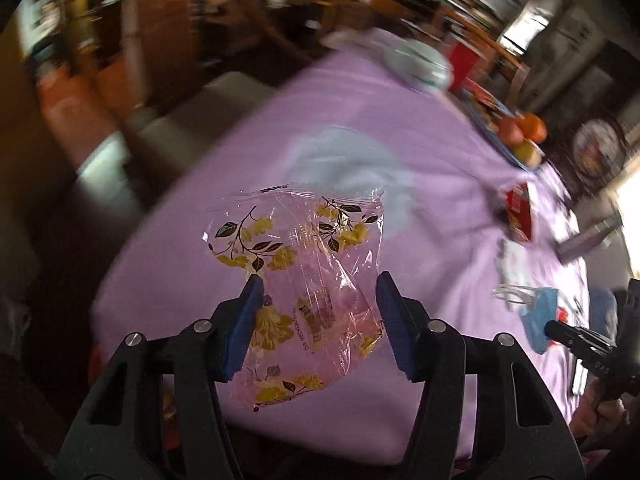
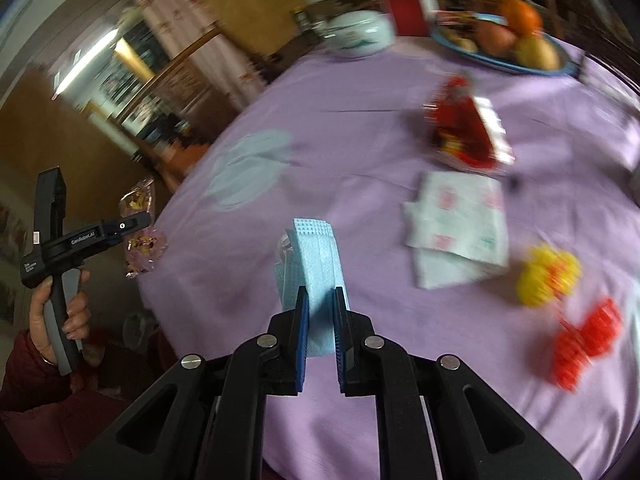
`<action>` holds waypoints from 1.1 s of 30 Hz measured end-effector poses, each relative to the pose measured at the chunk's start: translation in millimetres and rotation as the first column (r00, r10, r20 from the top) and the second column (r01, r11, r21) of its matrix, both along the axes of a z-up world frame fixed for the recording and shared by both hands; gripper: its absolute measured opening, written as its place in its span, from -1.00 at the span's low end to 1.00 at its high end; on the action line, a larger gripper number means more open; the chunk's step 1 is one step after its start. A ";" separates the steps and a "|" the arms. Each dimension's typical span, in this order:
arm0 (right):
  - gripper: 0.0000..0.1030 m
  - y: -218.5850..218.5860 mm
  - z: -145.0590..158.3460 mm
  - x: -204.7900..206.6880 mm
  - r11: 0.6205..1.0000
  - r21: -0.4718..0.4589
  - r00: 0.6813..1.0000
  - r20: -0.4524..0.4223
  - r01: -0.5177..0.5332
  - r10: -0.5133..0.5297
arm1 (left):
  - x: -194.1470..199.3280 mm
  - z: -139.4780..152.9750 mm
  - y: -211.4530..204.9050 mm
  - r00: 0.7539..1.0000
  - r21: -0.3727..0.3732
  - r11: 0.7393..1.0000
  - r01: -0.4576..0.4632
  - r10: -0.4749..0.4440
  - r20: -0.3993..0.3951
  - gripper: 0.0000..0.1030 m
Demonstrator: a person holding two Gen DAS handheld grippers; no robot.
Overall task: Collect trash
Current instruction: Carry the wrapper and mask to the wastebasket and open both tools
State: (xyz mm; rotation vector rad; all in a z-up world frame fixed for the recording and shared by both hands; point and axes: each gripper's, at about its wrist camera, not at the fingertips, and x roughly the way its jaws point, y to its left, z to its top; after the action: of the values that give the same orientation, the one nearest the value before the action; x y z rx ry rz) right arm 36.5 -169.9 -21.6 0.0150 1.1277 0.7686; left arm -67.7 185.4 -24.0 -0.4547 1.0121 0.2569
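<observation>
In the left wrist view, my left gripper has its jaws wide apart, with a clear plastic wrapper with yellow flowers between them; I cannot tell if a pad touches it. The wrapper hangs near the table's edge in the right wrist view, beside the left gripper. My right gripper is shut on a blue face mask, which stands up from the jaws. The mask also shows in the left wrist view.
A round table with a purple cloth holds a red wrapper, a white tissue packet, yellow trash, red trash, a fruit plate and a white lidded bowl. Chairs stand beyond the far edge.
</observation>
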 end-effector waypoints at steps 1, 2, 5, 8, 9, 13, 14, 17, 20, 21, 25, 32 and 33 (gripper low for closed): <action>-0.77 8.6 0.4 -0.4 1.000 0.004 1.000 -0.005 -0.021 0.021 | -13.7 -0.8 11.4 0.999 0.001 0.999 -0.038 0.038 -0.006 0.12; -0.77 22.5 0.1 -0.8 0.999 0.010 0.998 -0.014 -0.054 0.054 | -27.7 -2.6 21.9 0.997 -0.001 0.997 -0.078 0.078 -0.014 0.12; -0.77 58.8 0.4 -5.8 0.991 0.015 0.990 -0.025 -0.136 0.136 | -80.1 -13.0 57.8 0.974 -0.008 0.975 -0.220 0.220 -0.056 0.11; -0.77 93.4 3.8 -14.4 0.978 0.009 0.978 -0.018 -0.207 0.207 | -120.4 -24.0 79.6 0.950 -0.003 0.954 -0.300 0.298 -0.092 0.13; -0.77 103.4 5.8 -17.8 0.975 0.007 0.975 -0.013 -0.224 0.224 | -130.7 -28.4 86.0 0.943 0.000 0.948 -0.318 0.316 -0.107 0.13; -0.77 130.9 13.7 -29.0 0.965 -0.003 0.965 0.004 -0.261 0.261 | -161.0 -55.9 112.6 0.908 -0.009 0.923 -0.385 0.378 -0.179 0.39; -0.77 135.9 14.6 -31.9 0.964 -0.008 0.964 0.006 -0.267 0.267 | -163.8 -60.4 116.2 0.903 -0.011 0.919 -0.394 0.385 -0.190 0.45; -0.77 152.9 14.8 -37.5 0.958 -0.023 0.958 -0.007 -0.285 0.285 | -173.8 -69.7 125.7 0.889 -0.012 0.908 -0.419 0.407 -0.211 0.65; -0.77 176.1 14.3 -48.1 0.943 -0.042 0.944 -0.013 -0.329 0.329 | -185.5 -70.4 130.1 0.884 -0.018 0.901 -0.433 0.420 -0.207 0.79; -0.77 184.4 15.1 -52.9 0.937 -0.047 0.938 -0.013 -0.347 0.347 | -189.6 -69.9 130.6 0.883 -0.018 0.901 -0.434 0.421 -0.206 0.79; -0.77 220.7 15.5 -73.1 0.895 -0.067 0.897 -0.017 -0.442 0.442 | -212.0 -70.3 140.6 0.864 -0.009 0.882 -0.471 0.460 -0.203 0.79; -0.77 290.7 8.5 -120.2 0.764 -0.091 0.769 -0.052 -0.639 0.637 | -258.5 -60.5 149.9 0.810 -0.015 0.823 -0.567 0.554 -0.192 0.79; -0.77 300.9 7.6 -127.7 0.741 -0.093 0.746 -0.054 -0.666 0.664 | -265.9 -59.3 150.5 0.803 -0.011 0.817 -0.577 0.564 -0.193 0.79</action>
State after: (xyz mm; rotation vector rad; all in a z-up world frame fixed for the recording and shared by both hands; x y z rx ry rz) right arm -91.2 131.1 -13.9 -0.5049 1.1949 1.3487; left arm -333.7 335.9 -83.3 -0.8129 1.0435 0.8238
